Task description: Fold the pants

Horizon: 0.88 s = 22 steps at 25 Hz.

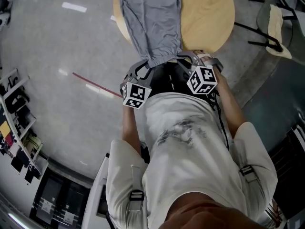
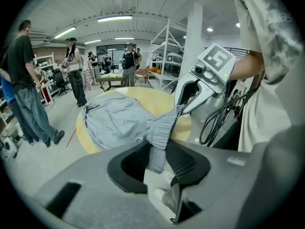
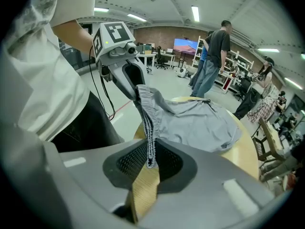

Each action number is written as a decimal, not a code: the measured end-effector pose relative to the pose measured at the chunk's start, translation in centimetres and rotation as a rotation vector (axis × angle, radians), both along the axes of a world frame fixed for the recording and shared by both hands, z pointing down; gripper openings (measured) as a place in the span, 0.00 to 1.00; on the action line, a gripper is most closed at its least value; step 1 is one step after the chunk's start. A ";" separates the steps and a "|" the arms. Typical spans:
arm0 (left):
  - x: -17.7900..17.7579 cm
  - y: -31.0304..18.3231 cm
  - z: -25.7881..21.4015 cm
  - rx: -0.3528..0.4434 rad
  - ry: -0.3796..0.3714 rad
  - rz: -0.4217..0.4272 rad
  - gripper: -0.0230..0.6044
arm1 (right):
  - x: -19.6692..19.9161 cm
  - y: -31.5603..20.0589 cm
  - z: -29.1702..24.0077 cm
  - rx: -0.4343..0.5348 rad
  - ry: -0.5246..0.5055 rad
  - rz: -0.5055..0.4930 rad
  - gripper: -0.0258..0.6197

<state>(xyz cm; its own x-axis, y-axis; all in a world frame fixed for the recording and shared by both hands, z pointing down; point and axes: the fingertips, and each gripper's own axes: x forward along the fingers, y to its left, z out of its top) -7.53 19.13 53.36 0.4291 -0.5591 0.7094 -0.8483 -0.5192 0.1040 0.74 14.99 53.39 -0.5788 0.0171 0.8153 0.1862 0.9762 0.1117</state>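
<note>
Grey pants (image 1: 152,18) lie lengthwise on a round wooden table (image 1: 209,13), their elastic waistband lifted off the near edge. My left gripper (image 1: 147,69) is shut on the waistband's left corner, and my right gripper (image 1: 187,57) is shut on its right corner. In the left gripper view the gathered waistband (image 2: 157,149) hangs between the pads, with the right gripper (image 2: 183,109) pinching the far corner. In the right gripper view the waistband edge (image 3: 150,142) runs down between the pads. The left gripper (image 3: 137,92) holds the other end there. The pants' legs stay spread on the table.
I stand close against the table's near edge. A chair (image 1: 274,23) is at the far right. Several people (image 2: 28,85) stand on the floor beyond the table, among shelves (image 2: 164,56) and desks. A red line (image 1: 95,85) marks the floor to the left.
</note>
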 end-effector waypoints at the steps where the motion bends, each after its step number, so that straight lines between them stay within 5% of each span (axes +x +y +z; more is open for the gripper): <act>1: 0.0 -0.3 -0.2 0.002 0.002 -0.002 0.23 | -0.1 -0.3 -0.2 0.002 -0.002 -0.001 0.13; 22: -4.4 -8.7 -1.6 0.020 0.074 0.032 0.23 | -4.2 -8.8 -1.6 0.009 0.025 0.058 0.13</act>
<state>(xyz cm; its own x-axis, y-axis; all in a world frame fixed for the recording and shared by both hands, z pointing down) -11.90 10.40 51.71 0.4975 -0.5581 0.6641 -0.8218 -0.5483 0.1549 -3.50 6.22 51.81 -0.5583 -0.0228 0.8294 0.1325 0.9844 0.1162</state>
